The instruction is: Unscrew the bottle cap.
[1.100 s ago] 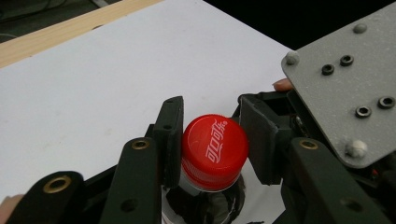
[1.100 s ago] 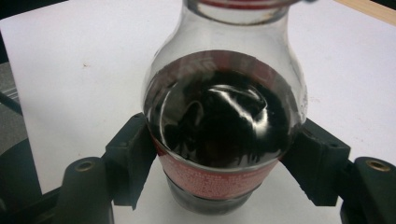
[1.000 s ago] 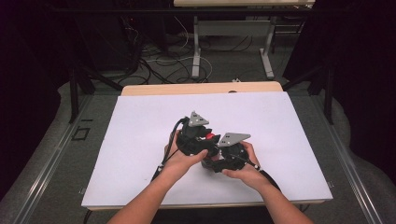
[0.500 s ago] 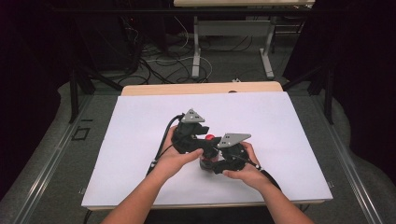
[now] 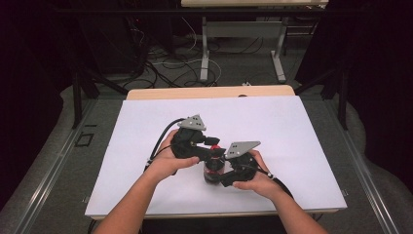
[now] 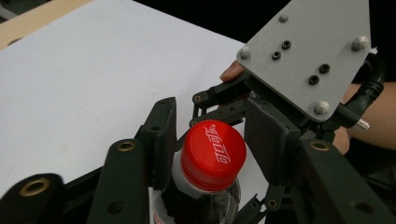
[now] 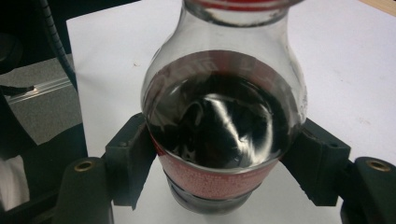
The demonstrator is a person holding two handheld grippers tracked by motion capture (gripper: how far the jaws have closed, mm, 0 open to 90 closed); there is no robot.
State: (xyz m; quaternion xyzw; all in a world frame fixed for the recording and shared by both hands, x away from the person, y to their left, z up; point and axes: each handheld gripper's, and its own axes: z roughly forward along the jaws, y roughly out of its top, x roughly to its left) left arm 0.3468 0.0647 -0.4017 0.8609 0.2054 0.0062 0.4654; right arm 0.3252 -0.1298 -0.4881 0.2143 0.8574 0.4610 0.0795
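In the high view, a small cola bottle (image 5: 213, 170) is seen standing on the white table (image 5: 302, 146), near the front edge and a little right of the middle, wedged between the two hand-held tools. The left gripper (image 5: 210, 152) is brought in from the left and above, so that its jaws reach the top of the bottle; the right gripper (image 5: 217, 179) is held low on the right, at the level of the bottle's body. This split is judged to serve an opening of the bottle: one tool steadies the base while the other works the top.

In the left gripper view, the red cap (image 6: 213, 155) is seen between the two black jaws. The jaws have just been closing, and the cap lies between them; the left pad appears to lie against the cap's side, while a narrow gap seems to remain at the right pad, so a firm clamp cannot be confirmed. The grey plate of the right gripper (image 6: 306, 56) is seen just beyond, with a fingertip of the person's right hand (image 6: 232, 72) beside it.

In the right gripper view, the bottle's body (image 7: 224, 121) is seen upright and close, half filled with dark liquid. Both jaws are pressed against the red label band low on the bottle, so the bottle is clenched there and kept from turning or tipping while the cap is worked.
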